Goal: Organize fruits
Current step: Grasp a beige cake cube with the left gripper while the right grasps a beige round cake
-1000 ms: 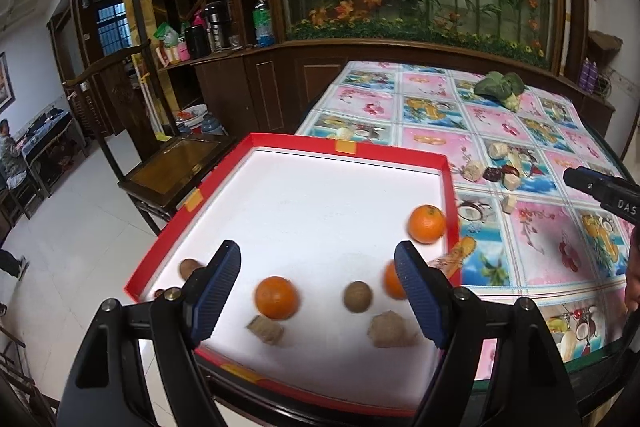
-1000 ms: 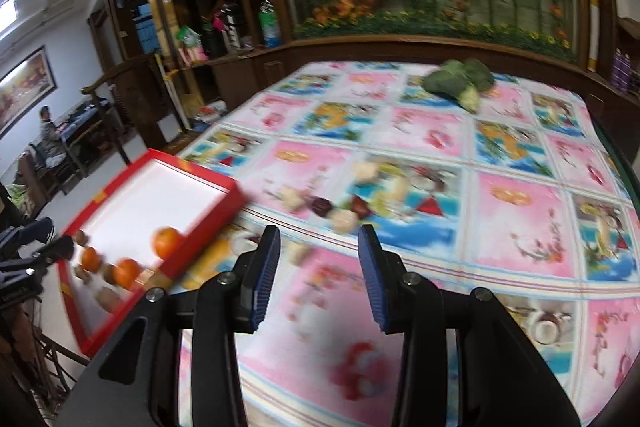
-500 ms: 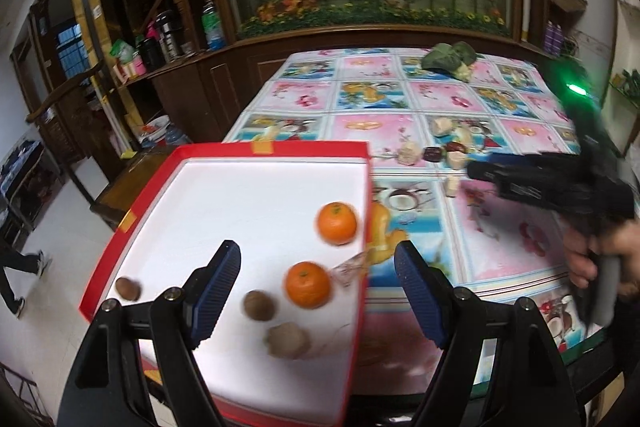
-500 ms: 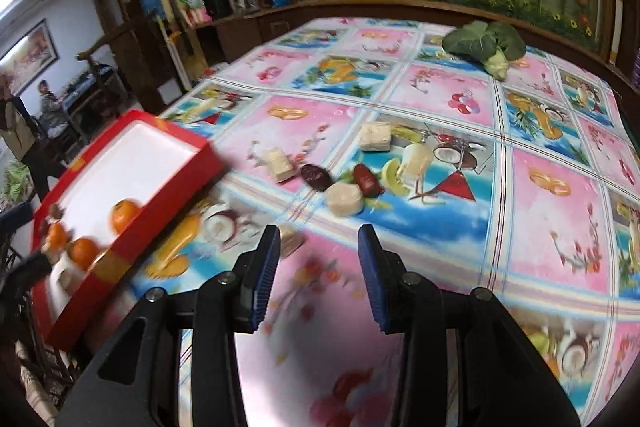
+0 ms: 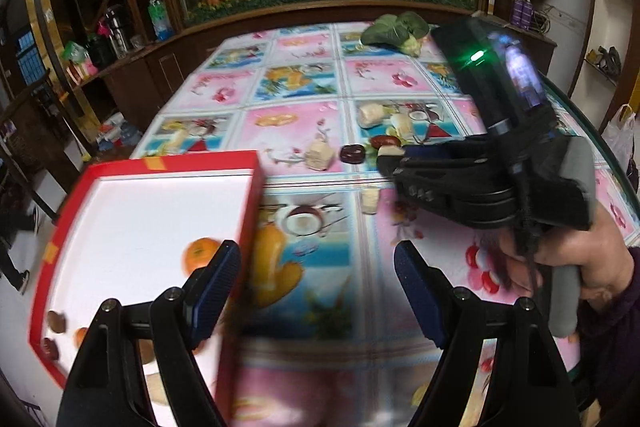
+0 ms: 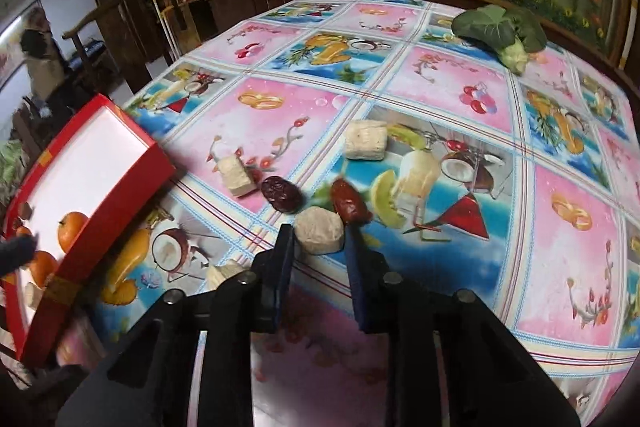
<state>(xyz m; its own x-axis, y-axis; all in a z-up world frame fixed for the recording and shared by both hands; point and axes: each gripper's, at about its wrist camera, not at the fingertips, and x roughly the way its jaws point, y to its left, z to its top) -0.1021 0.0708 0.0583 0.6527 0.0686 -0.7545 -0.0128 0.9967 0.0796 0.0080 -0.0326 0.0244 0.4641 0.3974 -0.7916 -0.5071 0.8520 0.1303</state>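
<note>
Fruit pieces are scattered ahead of the right tool, whose jaws have just been closing around a pale round fruit chunk, not visibly pressed. Two dark red dates lie just beyond it. The left tool gapes wide, empty, beside the red-rimmed white tray holding oranges.

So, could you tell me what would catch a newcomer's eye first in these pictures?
The red-rimmed white tray with bright oranges sits at the left edge of the gaudy fruit-print tablecloth. Mid-table, the right gripper has just been closing around a pale round chunk beside two dark red dates.
</note>
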